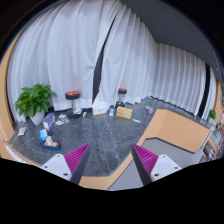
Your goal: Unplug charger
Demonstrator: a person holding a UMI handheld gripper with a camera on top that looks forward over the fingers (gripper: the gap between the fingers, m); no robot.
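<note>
My gripper (112,158) is open, its two magenta pads (78,156) spread wide with nothing between them. It is held high above a light wooden table edge (110,178). No charger, plug or socket can be made out here. Beyond the fingers lies a dark grey marbled floor (95,128) with small items scattered on it, too small to name.
White curtains (70,50) cover the far wall. A potted green plant (35,100) stands at the left. Two stools with red seats (73,97) stand by the curtains. A wooden counter (175,128) runs along the right. A small yellow box (124,113) sits on the floor.
</note>
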